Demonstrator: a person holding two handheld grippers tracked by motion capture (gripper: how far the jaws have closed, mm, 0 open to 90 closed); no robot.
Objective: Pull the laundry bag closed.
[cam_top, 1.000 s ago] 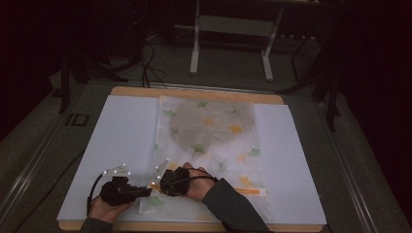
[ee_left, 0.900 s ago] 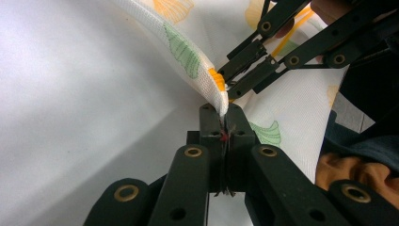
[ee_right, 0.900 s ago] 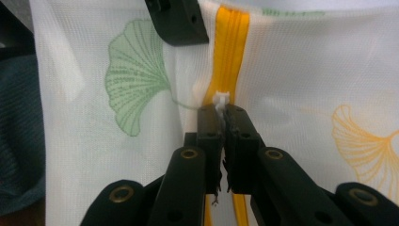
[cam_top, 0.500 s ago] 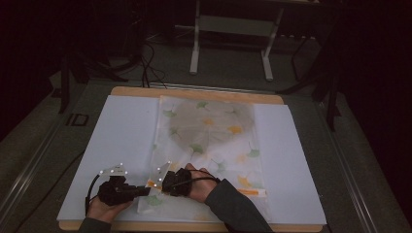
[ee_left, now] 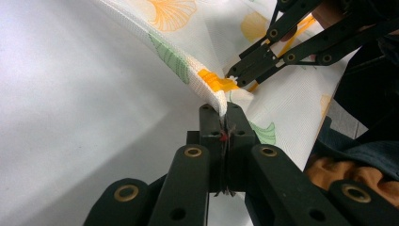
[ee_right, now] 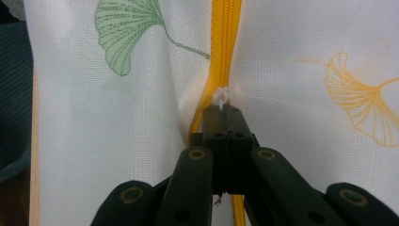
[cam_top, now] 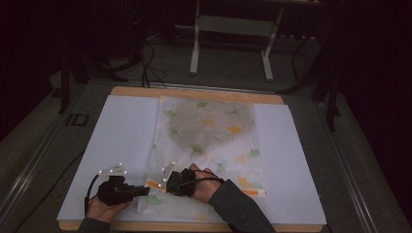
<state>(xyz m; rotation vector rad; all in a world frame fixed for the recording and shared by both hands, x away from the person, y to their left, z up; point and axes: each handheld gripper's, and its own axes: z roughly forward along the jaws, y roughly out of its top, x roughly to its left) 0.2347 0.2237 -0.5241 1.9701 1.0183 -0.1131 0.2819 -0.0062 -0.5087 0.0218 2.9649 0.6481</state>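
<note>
My left gripper point(ee_left: 225, 117) is clenched on the corner fold of the white mesh bag point(cam_top: 209, 141) printed with green and orange leaves, lying mid-frame on the white sheet point(cam_top: 116, 131), while my right gripper point(ee_right: 225, 110) pinches its white zipper pull point(ee_right: 220, 96) on the orange zipper point(ee_right: 226, 42); no readable writing anywhere.

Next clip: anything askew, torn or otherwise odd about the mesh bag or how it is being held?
Nothing looks damaged. The mesh bag lies flat except its near left corner, pinched and lifted by the left hand-held gripper. The right hand-held gripper is shut on the white zipper pull on the orange zipper.
</note>
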